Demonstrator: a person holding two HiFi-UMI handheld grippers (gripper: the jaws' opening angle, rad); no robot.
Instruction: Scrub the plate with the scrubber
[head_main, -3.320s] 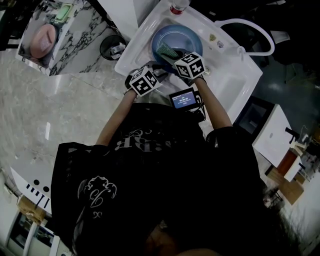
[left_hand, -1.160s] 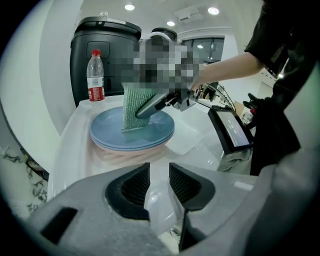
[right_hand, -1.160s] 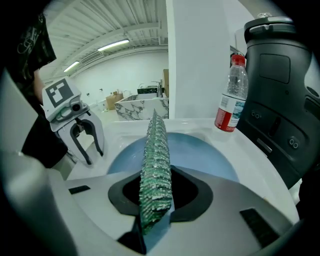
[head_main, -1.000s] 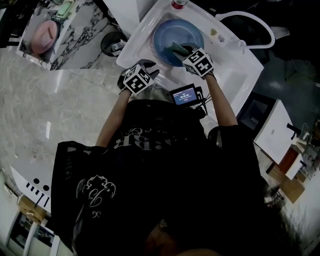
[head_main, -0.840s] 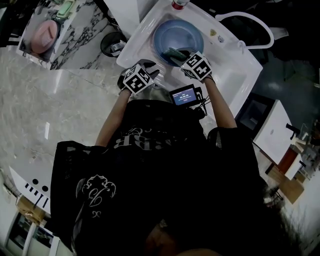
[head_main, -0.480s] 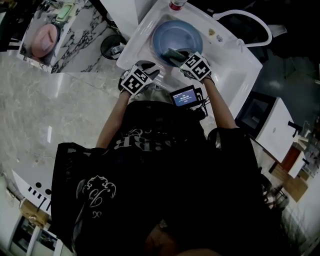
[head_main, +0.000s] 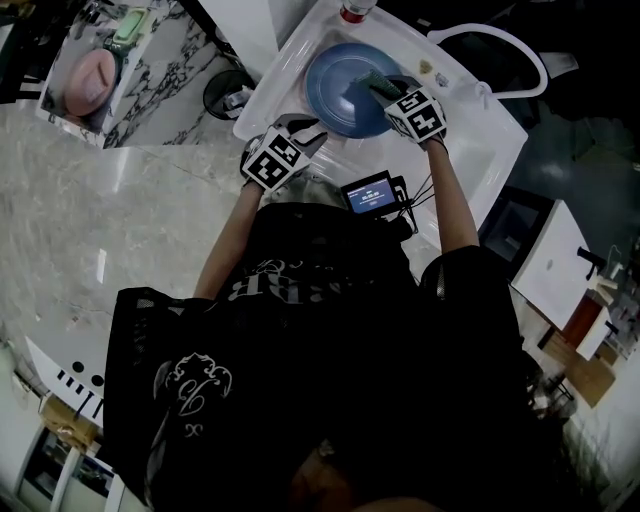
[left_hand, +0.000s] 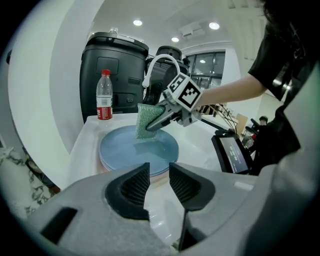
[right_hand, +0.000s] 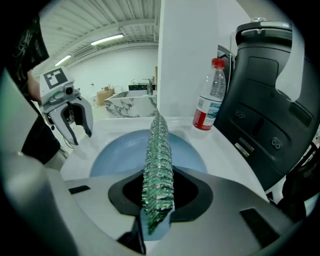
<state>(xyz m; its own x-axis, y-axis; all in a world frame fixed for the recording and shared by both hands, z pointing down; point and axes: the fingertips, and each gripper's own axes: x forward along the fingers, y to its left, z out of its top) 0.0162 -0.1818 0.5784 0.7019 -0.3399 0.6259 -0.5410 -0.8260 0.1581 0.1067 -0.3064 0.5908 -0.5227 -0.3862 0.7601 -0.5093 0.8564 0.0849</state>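
My left gripper (left_hand: 159, 183) hangs at the sink's (head_main: 470, 150) near edge, jaws slightly spread and empty. My right gripper (right_hand: 159, 199) pinches the green scrubber (right_hand: 158, 155) over the blue plate (right_hand: 115, 152); a water bottle (right_hand: 209, 95) stands beyond.

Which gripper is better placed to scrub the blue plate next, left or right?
Right. The right gripper is shut on the green scrubber, held over the plate. The left gripper is empty, jaws slightly apart, off the plate's near side.
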